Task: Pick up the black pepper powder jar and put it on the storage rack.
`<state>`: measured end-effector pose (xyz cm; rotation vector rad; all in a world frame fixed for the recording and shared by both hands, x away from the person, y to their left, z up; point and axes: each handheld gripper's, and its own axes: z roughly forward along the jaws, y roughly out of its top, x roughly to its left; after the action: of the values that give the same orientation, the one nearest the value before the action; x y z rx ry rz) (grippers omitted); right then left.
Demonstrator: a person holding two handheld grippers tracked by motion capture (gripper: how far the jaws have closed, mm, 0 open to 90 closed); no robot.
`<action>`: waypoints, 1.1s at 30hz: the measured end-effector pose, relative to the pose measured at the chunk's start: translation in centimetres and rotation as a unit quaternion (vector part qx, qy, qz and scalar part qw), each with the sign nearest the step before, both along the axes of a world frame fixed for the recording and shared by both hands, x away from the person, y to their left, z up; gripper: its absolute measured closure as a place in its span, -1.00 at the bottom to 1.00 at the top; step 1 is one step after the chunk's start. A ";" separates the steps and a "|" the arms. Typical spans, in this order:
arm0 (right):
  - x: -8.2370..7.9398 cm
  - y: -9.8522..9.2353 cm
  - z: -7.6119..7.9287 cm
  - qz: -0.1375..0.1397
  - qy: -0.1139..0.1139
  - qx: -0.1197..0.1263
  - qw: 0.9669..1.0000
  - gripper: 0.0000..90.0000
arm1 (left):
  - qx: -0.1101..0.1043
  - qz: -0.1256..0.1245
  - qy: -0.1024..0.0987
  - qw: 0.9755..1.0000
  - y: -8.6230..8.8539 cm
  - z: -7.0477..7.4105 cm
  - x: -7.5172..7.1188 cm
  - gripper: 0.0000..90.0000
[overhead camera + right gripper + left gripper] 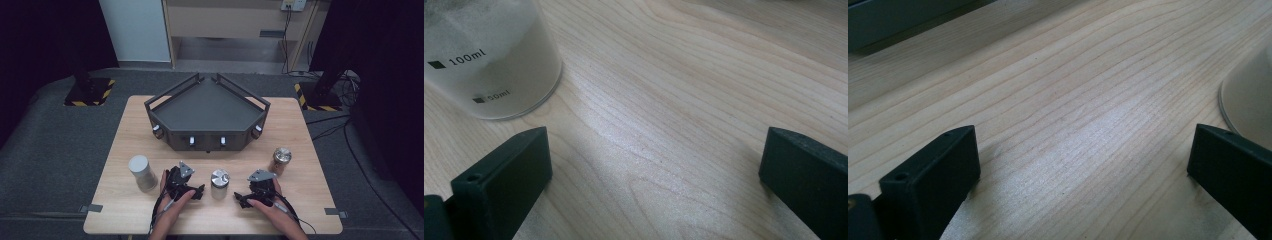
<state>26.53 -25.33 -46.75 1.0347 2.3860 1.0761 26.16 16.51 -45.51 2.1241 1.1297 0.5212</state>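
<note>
Three jars stand on the wooden table [125, 130]: a pale one with a white lid [142, 172] at the left, a metal-lidded jar [219, 184] in the middle and a brownish metal-lidded jar [280, 160] at the right. My left gripper [199, 192] lies on the table just left of the middle jar, jaws open toward it. My right gripper [241, 199] lies just right of that jar, also open. In the left gripper view, bare wood lies between the jaws of the left gripper [1085, 155] and a jar base [1248, 95] sits at the right edge. In the right gripper view, a frosted jar marked 100ml [489, 60] stands beyond the open right gripper [654, 155].
A dark grey five-sided tray [207, 142] with low rails and small knobs on its front stands at the back middle of the table. Grey tape tabs mark the table's front corners. A hand holds each gripper near the front edge.
</note>
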 end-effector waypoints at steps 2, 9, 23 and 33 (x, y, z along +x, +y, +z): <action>0.0 0.0 0.0 0.000 0.000 0.000 1.000 -0.99 | 0.000 0.000 0.000 1.000 0.0 0.0 0.0 -1.00; -0.1 0.0 0.0 -0.002 0.000 0.000 1.000 -0.99 | 0.000 0.000 0.000 1.000 0.0 0.0 0.0 -1.00; -0.6 0.4 0.0 -0.018 0.001 0.000 1.000 -0.99 | 0.000 0.000 0.000 1.000 0.0 0.0 0.0 -1.00; -0.6 0.4 0.0 -0.019 0.000 0.000 1.000 -0.99 | 0.001 0.001 -0.007 1.000 -0.2 0.6 -0.7 -0.97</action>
<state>25.94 -24.89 -46.73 1.0765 2.3573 1.0621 25.42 16.32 -44.89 2.1185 1.1238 0.5385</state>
